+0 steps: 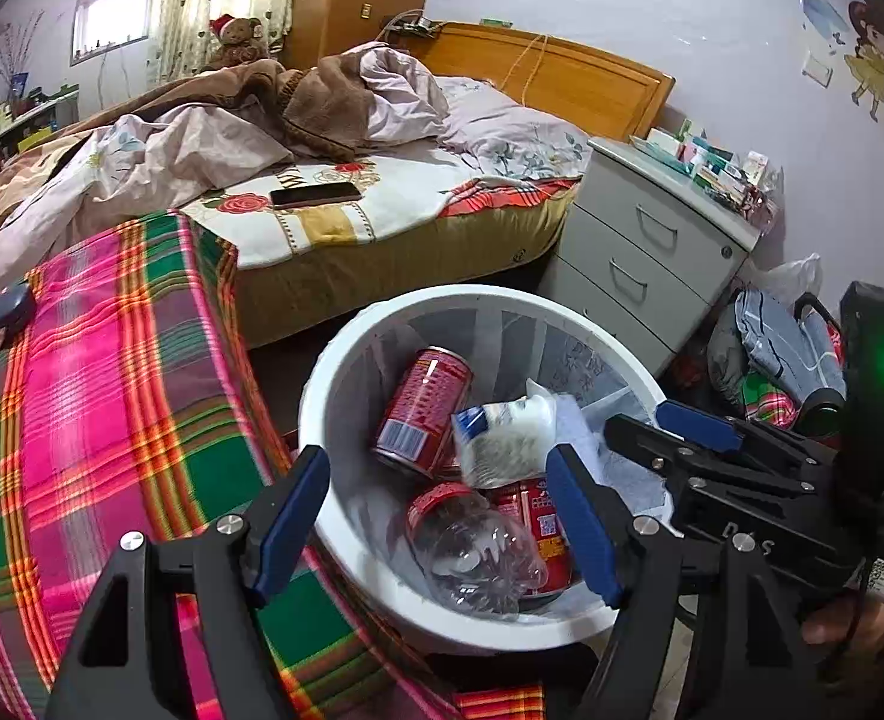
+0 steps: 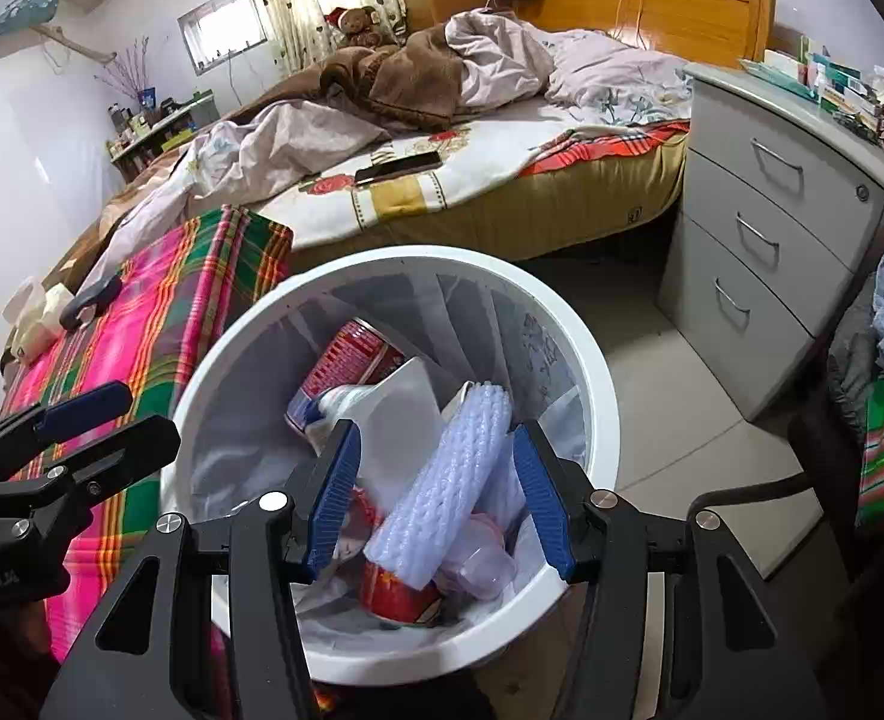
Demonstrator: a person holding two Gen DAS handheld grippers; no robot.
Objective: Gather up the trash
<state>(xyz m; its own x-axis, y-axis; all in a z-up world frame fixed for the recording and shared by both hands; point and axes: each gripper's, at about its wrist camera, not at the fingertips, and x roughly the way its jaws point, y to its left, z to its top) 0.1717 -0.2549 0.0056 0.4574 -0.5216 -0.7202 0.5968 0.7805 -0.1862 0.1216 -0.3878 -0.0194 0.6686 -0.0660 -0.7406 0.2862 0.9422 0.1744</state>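
A white trash bin point(image 1: 345, 372) stands on the floor beside the plaid-covered bench; it also shows in the right wrist view point(image 2: 568, 336). Inside lie red cans point(image 1: 420, 411), a crushed clear plastic bottle point(image 1: 472, 546), a white wrapper point(image 1: 505, 432) and a white foam net sleeve point(image 2: 442, 480). My left gripper point(image 1: 438, 522) is open and empty above the bin's near rim. My right gripper point(image 2: 432, 498) is open over the bin, with the foam sleeve lying between its jaws, not pinched. The right gripper also shows in the left wrist view point(image 1: 700, 426).
A pink and green plaid bench point(image 1: 111, 396) lies left of the bin. The unmade bed point(image 1: 333, 180) with a phone point(image 1: 315, 195) is behind. A grey drawer cabinet point(image 1: 640, 252) stands to the right, with bags point(image 1: 784, 354) beside it.
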